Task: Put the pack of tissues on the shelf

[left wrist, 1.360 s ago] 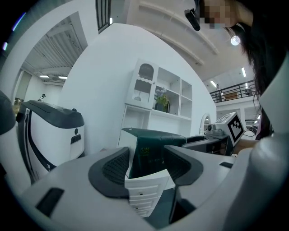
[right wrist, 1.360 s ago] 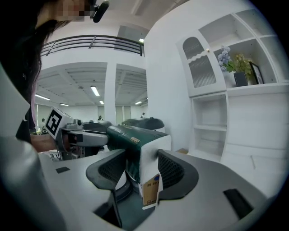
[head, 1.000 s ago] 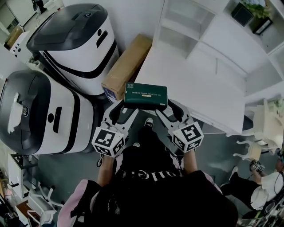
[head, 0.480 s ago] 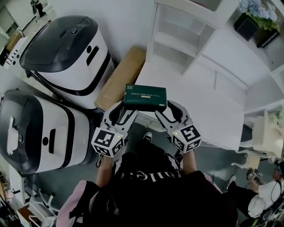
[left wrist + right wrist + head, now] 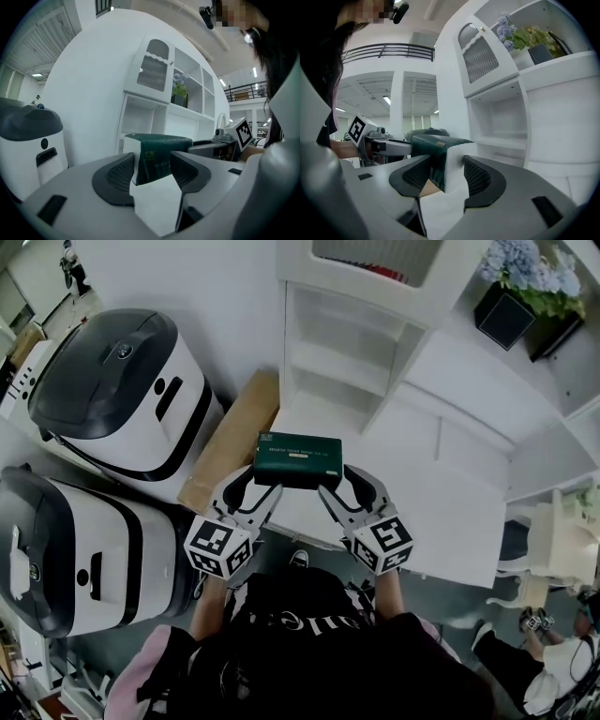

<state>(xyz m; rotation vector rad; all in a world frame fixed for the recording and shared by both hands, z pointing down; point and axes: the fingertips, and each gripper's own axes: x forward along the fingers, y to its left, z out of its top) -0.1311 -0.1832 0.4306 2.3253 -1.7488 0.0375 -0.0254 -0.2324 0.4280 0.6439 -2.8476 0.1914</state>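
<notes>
Biggest thing first: the white shelf unit (image 5: 342, 367) fills the top of the head view, its upper part cut off by the frame, open compartments facing the person. At the left stand two big white-and-dark machines, the upper one (image 5: 122, 390) complete, the lower one (image 5: 70, 554) clipped by the edge. A long cardboard box (image 5: 230, 451) lies between them and the shelf unit, its near end hidden behind the left gripper. A dark planter with pale blue flowers (image 5: 520, 296) sits top right.

Down to the action: the left gripper (image 5: 261, 482) is clamped on the left end of the pack of tissues (image 5: 298, 460), and the right gripper (image 5: 336, 480) is clamped on its right end. The left gripper view shows both pads pressed against the pack (image 5: 159, 150); the right gripper view shows the same grip (image 5: 433, 145).

So the pack is up in the air, level, bridged between the two grippers, just in front of the open compartments. It's a flat, dark green rectangle with white end faces and a line of pale print on top, too small to read.
</notes>
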